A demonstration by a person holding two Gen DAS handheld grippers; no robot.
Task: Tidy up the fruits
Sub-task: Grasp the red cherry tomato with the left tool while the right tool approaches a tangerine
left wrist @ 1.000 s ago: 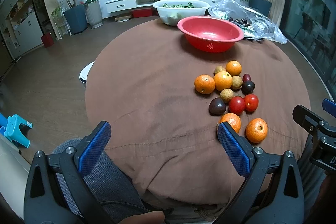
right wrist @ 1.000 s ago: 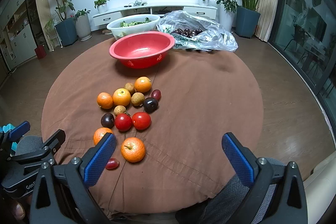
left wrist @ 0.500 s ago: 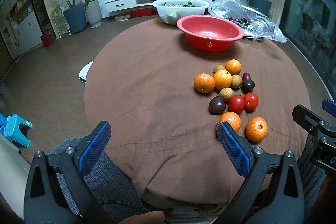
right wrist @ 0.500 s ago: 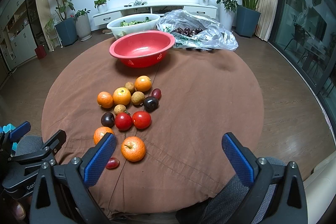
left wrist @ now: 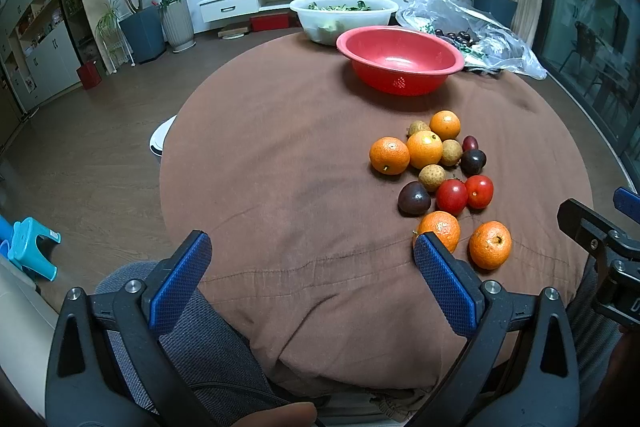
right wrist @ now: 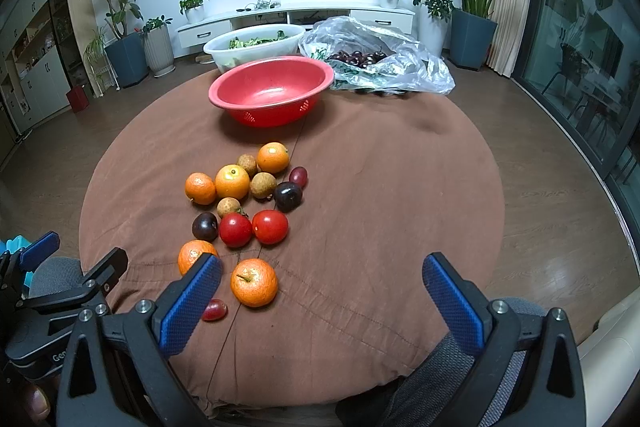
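Red grape (right wrist: 215, 309), right view only

Support surface: round table w/ brown cloth (right wrist: 380, 187), wrinkled at near edge.

Items directly on cloth:
- Red bowl (right wrist: 272, 89), far side, ahead of the tool.
- White basin (right wrist: 252, 41) w/ greens, behind red bowl.
- Clear plastic bag (right wrist: 384, 67) w/ dark fruit, far right, just beside red bowl.
- Loose fruit cluster, near-left: oranges (right wrist: 254, 282), tomatoes (right wrist: 270, 226), dark plums (right wrist: 287, 195), tan longans (right wrist: 263, 185), red grape (right wrist: 215, 309) nearest the left finger.
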